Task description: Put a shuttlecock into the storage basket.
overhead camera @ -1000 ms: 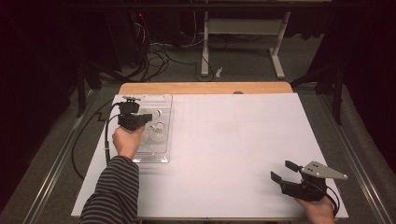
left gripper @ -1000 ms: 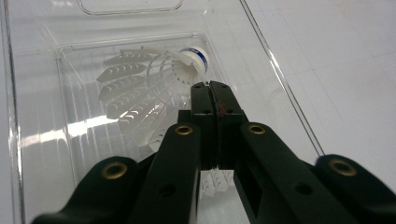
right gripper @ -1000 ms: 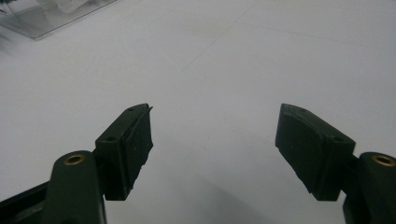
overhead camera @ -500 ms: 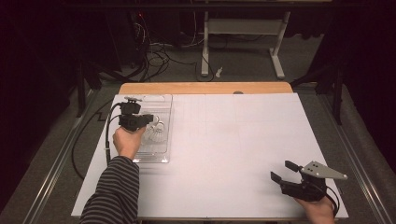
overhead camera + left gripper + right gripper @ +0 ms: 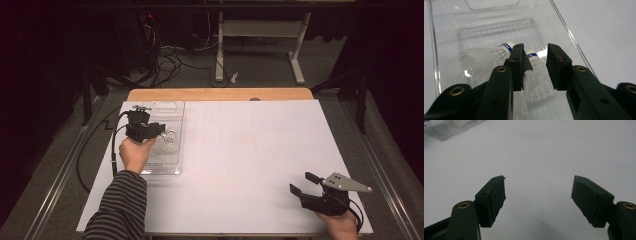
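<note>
A clear plastic tray (image 5: 170,107) lies at the table's left, holding two white shuttlecocks with blue-banded cork tips. My left gripper (image 5: 159,131) hovers low over the tray. In the left gripper view its jaws (image 5: 535,48) have just been opening. One shuttlecock (image 5: 537,75) lies on the tray floor between them, tip pointing away, and neither pad presses on it. The other shuttlecock (image 5: 486,56) lies on its side just left of the left jaw. My right gripper (image 5: 301,183) rests near the front right corner of the white table, jaws (image 5: 539,180) wide open over bare surface.
White paper (image 5: 250,150) covers the table; a wooden strip (image 5: 220,94) shows along its far edge. A corner of the tray (image 5: 449,130) appears far off in the right gripper view. A black cable (image 5: 116,142) trails from the left gripper. Desk legs and cords stand beyond the table.
The left gripper's jaws have spread apart over the tray, and the shuttlecock now lies free between them. Neither hand has shifted.
</note>
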Demonstrator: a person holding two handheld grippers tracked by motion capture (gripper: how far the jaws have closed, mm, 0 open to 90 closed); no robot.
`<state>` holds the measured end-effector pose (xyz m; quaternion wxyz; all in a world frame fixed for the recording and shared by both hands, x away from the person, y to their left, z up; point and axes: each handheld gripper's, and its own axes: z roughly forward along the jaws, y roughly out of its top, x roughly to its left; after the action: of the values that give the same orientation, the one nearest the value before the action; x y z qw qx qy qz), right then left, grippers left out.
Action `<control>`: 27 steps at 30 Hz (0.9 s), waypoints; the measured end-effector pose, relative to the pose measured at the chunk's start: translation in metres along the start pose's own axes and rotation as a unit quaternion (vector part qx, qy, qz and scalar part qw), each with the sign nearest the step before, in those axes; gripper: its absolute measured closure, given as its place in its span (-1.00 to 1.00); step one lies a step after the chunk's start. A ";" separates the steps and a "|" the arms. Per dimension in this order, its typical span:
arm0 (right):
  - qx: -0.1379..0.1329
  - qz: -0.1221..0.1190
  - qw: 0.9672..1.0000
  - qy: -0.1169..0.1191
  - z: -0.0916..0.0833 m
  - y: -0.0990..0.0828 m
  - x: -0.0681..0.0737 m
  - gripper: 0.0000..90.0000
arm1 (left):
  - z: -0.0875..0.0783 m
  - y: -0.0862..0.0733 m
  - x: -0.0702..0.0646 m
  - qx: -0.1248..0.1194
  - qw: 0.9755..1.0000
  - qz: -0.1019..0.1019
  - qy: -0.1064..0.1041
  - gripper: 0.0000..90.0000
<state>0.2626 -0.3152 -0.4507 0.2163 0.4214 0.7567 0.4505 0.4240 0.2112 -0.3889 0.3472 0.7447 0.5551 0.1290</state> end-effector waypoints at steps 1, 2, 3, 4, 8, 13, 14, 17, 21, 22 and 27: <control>0.000 0.000 1.000 0.000 0.000 0.000 0.000 -0.38 | 0.000 0.000 -0.001 0.000 1.000 0.000 0.000 0.49; -0.001 0.000 1.000 0.000 0.000 0.000 0.000 -0.38 | -0.001 0.000 -0.001 0.000 1.000 0.004 0.000 0.48; -0.001 0.000 1.000 0.000 0.000 0.000 0.000 -0.38 | -0.001 -0.001 -0.002 0.000 1.000 0.005 -0.002 0.47; 0.000 0.000 1.000 0.000 0.000 0.000 0.000 -0.38 | -0.001 -0.001 -0.003 -0.001 1.000 0.007 -0.002 0.46; -0.001 0.000 1.000 0.000 0.000 0.000 0.000 -0.38 | -0.004 -0.002 -0.007 -0.006 1.000 0.012 -0.005 0.44; -0.001 0.000 1.000 0.000 0.000 0.000 0.000 -0.38 | -0.007 -0.004 -0.009 -0.008 1.000 0.015 -0.008 0.42; 0.000 0.000 1.000 0.000 0.000 0.000 0.000 -0.38 | -0.008 -0.004 -0.009 -0.008 1.000 0.016 -0.009 0.41; 0.000 0.000 1.000 0.001 0.000 0.000 0.000 -0.38 | -0.010 -0.005 -0.011 -0.009 1.000 0.017 -0.010 0.38; -0.001 0.000 1.000 0.001 0.000 0.000 0.000 -0.38 | -0.011 -0.006 -0.015 -0.008 1.000 0.022 -0.014 0.29; -0.001 0.000 1.000 0.001 0.000 0.000 0.000 -0.38 | -0.011 -0.007 -0.015 -0.008 1.000 0.023 -0.014 0.27; -0.001 0.001 1.000 0.001 0.000 0.000 0.000 -0.38 | -0.013 -0.008 -0.021 -0.014 0.999 0.032 -0.014 0.14</control>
<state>0.2627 -0.3157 -0.4507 0.2161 0.4214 0.7560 0.4518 0.4035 0.1983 -0.3809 0.3613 0.7588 0.5241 0.1378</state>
